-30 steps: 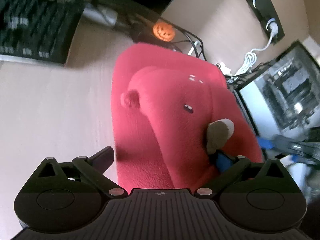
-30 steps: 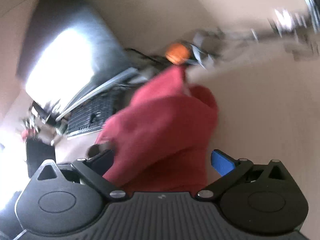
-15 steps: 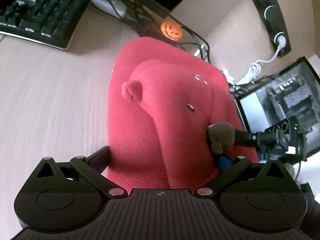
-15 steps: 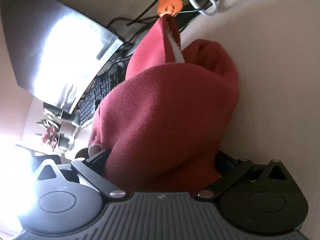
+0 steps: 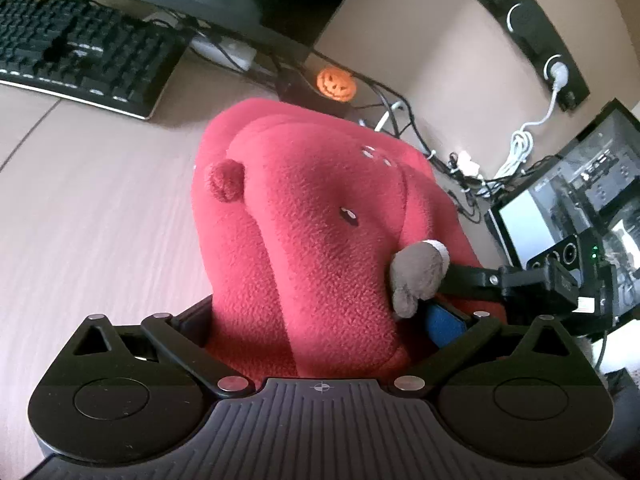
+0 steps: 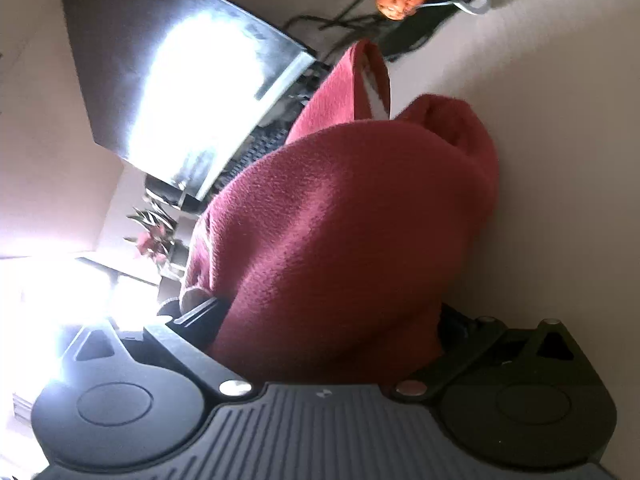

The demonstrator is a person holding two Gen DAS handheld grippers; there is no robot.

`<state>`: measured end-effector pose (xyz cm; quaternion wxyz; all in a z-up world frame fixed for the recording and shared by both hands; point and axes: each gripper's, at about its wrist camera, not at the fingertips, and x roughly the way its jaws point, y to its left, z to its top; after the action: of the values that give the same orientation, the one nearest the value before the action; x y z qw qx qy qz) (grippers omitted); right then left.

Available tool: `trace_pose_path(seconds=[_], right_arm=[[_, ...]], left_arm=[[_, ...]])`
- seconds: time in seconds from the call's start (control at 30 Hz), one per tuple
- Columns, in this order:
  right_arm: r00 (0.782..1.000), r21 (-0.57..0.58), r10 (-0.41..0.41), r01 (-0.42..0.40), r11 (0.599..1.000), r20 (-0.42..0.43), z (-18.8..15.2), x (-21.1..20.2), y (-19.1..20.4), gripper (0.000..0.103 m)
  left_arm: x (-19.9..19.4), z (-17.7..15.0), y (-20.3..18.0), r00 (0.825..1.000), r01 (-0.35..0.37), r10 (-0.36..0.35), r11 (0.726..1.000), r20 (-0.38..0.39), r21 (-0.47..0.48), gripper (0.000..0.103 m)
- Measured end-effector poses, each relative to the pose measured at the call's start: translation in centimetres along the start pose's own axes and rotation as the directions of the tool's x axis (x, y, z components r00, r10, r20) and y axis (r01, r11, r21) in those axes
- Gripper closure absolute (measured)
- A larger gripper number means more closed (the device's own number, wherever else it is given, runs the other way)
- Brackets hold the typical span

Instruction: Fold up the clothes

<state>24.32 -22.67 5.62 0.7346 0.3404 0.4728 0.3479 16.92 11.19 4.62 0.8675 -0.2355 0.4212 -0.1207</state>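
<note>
Both jaws stand partly closed with fleece bunched between them: the left gripper (image 5: 318, 320) and right gripper (image 6: 332, 320) each hold the red fleece garment with small ears (image 5: 304, 232), which runs lengthwise away toward the orange pumpkin toy (image 5: 337, 83) at upper centre. Its near hem and the fingertips are hidden under cloth.

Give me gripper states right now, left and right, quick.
Left gripper: closed on the red fleece garment.
Right gripper: closed on the same red fleece garment, fabric bunched between its fingers.
</note>
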Motion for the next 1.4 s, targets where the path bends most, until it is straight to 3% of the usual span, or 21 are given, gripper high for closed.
trace_pose_path(seconds=[0.13,0.4,0.5,0.6,0.67,0.77,0.9,1.0,1.03,1.13,1.17,1.27,1.4], right_arm=[[1.000,-0.041,0.025,-0.025,0.999,-0.002,0.2,3.3,3.6,0.000],[0.998,-0.118,0.059,-0.059,0.991,0.000,0.7,10.0,10.8,0.000],[0.997,-0.102,-0.048,0.054,0.993,0.063,2.7,13.5,12.4,0.000],[0.980,-0.079,-0.155,0.166,0.983,0.125,4.4,16.5,13.9,0.000],[0.959,-0.068,-0.224,0.238,0.969,0.172,4.2,16.3,14.1,0.000],[0.941,-0.105,-0.281,0.304,0.947,0.188,2.5,14.9,14.6,0.000],[0.918,-0.287,-0.349,0.392,0.874,0.191,-2.0,12.8,15.9,0.000],[0.893,-0.437,-0.408,0.450,0.779,0.191,-5.8,12.5,16.8,0.000],[0.879,-0.482,-0.437,0.472,0.738,0.192,-7.0,12.8,16.9,0.000],[0.803,-0.597,-0.561,0.553,0.580,0.199,-10.5,14.7,15.7,0.000],[0.786,-0.616,-0.583,0.567,0.547,0.206,-11.3,15.0,15.4,0.000],[0.800,-0.581,-0.557,0.568,0.583,0.223,-11.5,13.9,15.0,0.000],[0.845,-0.561,-0.499,0.512,0.650,0.194,-10.9,11.3,15.1,0.000]], left_arm=[[-2.7,0.4,0.7,0.998,0.031,-0.032,0.999,0.048,0.020,0.000],[-7.1,4.8,8.9,0.989,-0.056,0.057,0.998,0.136,-0.011,0.000],[-8.7,6.5,12.1,0.982,-0.091,0.093,0.996,0.167,-0.025,0.000],[-10.2,8.1,14.9,0.971,-0.140,0.145,0.989,0.192,-0.039,0.000],[-10.8,8.4,15.8,0.963,-0.182,0.186,0.983,0.196,-0.039,0.000],[-11.7,8.1,15.8,0.964,-0.171,0.170,0.985,0.205,-0.010,0.000],[-12.0,7.2,14.8,0.967,-0.166,0.154,0.985,0.204,0.039,0.000],[-12.3,6.5,14.2,0.969,-0.154,0.139,0.986,0.204,0.058,0.000],[-12.6,6.0,14.1,0.968,-0.156,0.141,0.986,0.209,0.055,0.000],[-13.3,4.8,13.9,0.964,-0.161,0.147,0.986,0.223,0.045,0.000],[-13.5,4.4,13.8,0.962,-0.163,0.150,0.986,0.228,0.041,0.000],[-14.3,2.8,13.5,0.961,-0.162,0.150,0.986,0.232,0.032,0.000],[-15.7,-0.6,13.0,0.978,-0.113,0.099,0.991,0.185,0.069,0.000]])
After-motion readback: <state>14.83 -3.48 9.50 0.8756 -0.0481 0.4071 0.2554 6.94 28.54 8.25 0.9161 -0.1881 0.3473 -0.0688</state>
